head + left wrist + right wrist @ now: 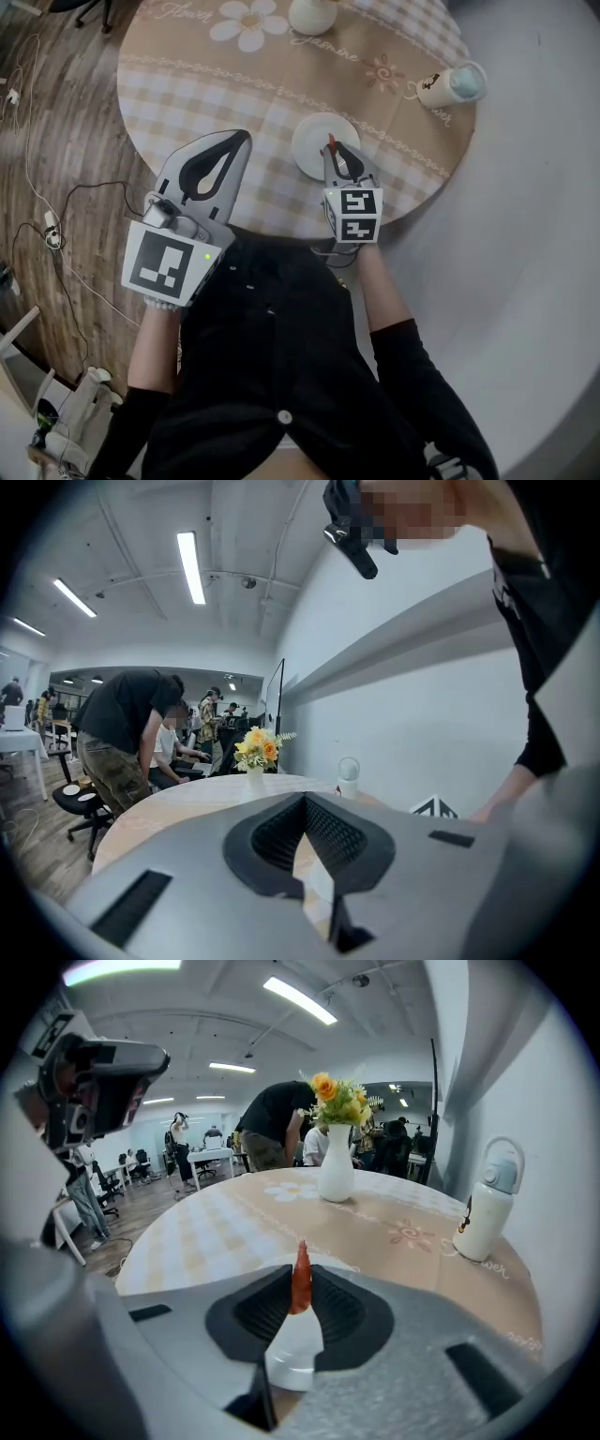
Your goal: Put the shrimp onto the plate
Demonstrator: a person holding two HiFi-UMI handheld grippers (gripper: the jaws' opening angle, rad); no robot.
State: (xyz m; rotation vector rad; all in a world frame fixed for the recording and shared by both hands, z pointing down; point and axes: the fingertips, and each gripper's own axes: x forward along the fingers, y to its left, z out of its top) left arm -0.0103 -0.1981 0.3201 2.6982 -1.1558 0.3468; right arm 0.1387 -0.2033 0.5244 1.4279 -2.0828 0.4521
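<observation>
Round table (187,84) in front of me, a busy office beyond it.
A beige checked cloth with a daisy print (248,23) covers the table. At its far side stands a white vase (337,1176) of yellow and orange flowers (339,1101); to the right of it, near the edge, stands a white bottle (487,1208) with a loop handle, well apart from the vase. A pale wall (412,696) runs along my right. To my left the wooden floor (56,112) carries loose cables (37,187). Past the table a person in a dark shirt (122,724) bends forward beside a black office chair (80,803), others stand further back, and strip lights (190,566) glow overhead.
</observation>
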